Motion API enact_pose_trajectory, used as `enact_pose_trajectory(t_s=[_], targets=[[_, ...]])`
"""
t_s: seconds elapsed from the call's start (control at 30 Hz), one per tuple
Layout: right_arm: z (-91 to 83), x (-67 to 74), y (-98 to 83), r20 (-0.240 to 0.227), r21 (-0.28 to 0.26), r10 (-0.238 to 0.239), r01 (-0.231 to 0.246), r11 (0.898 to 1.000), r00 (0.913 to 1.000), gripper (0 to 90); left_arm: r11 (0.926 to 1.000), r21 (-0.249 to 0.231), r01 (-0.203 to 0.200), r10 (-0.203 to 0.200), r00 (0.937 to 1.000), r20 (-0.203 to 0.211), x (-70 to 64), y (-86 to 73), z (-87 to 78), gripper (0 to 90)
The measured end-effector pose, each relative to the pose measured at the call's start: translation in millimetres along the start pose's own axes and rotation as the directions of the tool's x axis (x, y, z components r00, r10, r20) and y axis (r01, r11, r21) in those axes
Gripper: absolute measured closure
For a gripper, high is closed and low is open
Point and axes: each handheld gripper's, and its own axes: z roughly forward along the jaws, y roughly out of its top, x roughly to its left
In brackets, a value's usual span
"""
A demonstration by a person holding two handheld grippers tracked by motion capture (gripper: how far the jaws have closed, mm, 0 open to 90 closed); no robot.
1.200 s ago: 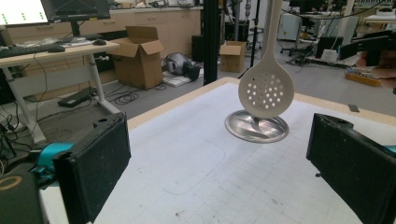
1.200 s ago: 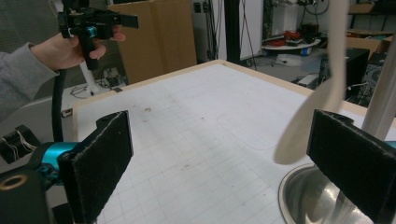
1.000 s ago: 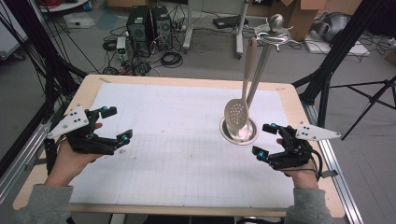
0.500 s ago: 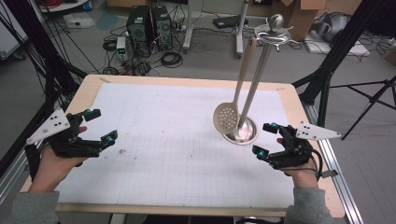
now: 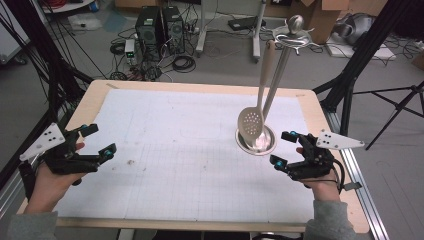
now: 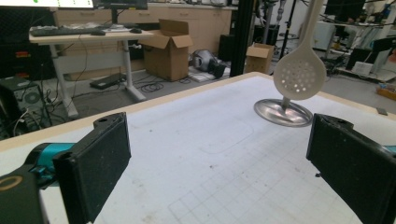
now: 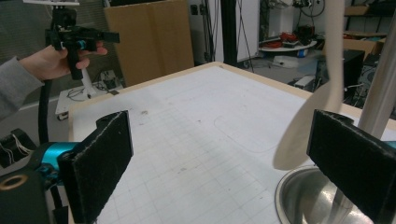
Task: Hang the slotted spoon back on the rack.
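A white gridded table [image 5: 190,150] carries a metal utensil stand [image 5: 280,75] at its right side, where a pale slotted spoon [image 5: 251,123] hangs from the top hook, its perforated bowl just above the stand's round base [image 5: 257,144]. The right gripper [image 5: 285,149], jaws wide apart and empty, waits just beside that base; the left gripper [image 5: 97,141], equally spread and empty, sits well apart at the left edge. A careless reach could likely set the freely hanging spoon swinging or knock it off its hook.
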Motion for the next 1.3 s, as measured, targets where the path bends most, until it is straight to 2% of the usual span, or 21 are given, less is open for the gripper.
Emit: enact_pose_trajectory(t_s=[0.1, 0.13, 0.37, 0.4, 0.6, 0.7, 0.97, 1.1, 1.2, 1.3], targets=[[3.8, 0.7, -0.2, 0.001, 0.004, -0.012, 0.012, 1.0, 0.9999, 6.0, 1.0, -0.006, 0.004, -0.004, 0.9995, -0.031, 3.6, -4.6, -4.8, 7.0], [5.2, 1.0, -0.7, -0.001, 0.01, -0.007, 0.007, 1.0, 1.0, 6.0, 0.9997, -0.015, 0.017, -0.017, 0.9993, -0.032, 4.6, -5.9, -5.9, 7.0], [5.5, -0.9, -2.9, 0.021, 0.008, 0.011, -0.011, 1.0, 0.9997, 6.0, 0.9995, -0.005, 0.032, -0.032, 0.9979, -0.057, 10.2, -12.6, -11.4, 7.0], [5.3, -2.1, -3.4, 0.026, 0.002, 0.001, -0.001, 1.0, 0.9997, 6.0, 0.9995, -0.004, 0.033, -0.033, 0.9978, -0.057, 10.6, -13.3, -11.8, 7.0], [1.5, -5.2, -6.1, 0.052, -0.018, 0.016, -0.015, 1.0, 0.9985, 6.0, 0.999, -0.002, 0.046, -0.046, 0.9976, -0.053, 9.9, -20.9, -9.2, 7.0], [-1.4, -6.8, -7.9, 0.069, -0.034, 0.03, -0.027, 0.999, 0.9972, 6.0, 0.9991, 0.017, 0.039, -0.038, 0.9979, -0.054, 8.5, -26.1, -4.7, 7.0], [-8.0, -10.6, -12.6, 0.1, -0.053, 0.022, -0.017, 0.998, 0.9947, 6.0, 0.998, 0.02, 0.059, -0.058, 0.9972, -0.047, 12.0, -36.8, -5.0, 7.0], [-11.7, -12.7, -16.0, 0.114, -0.063, 0.024, -0.017, 0.998, 0.9932, 6.0, 0.9983, 0.027, 0.051, -0.05, 0.9977, -0.045, 12.7, -40.7, -6.5, 7.0], [-17.9, -14.6, -19.5, 0.135, -0.106, 0.023, -0.008, 0.994, 0.9906, 6.0, 0.9985, 0.039, 0.037, -0.035, 0.9985, -0.042, 12.7, -42.9, -9.4, 7.0], [-24.1, -17.4, -22.8, 0.152, -0.121, 0.031, -0.013, 0.993, 0.988, 6.0, 0.9983, 0.049, 0.032, -0.029, 0.9978, -0.059, 16.0, -45.1, -15.9, 7.0]])
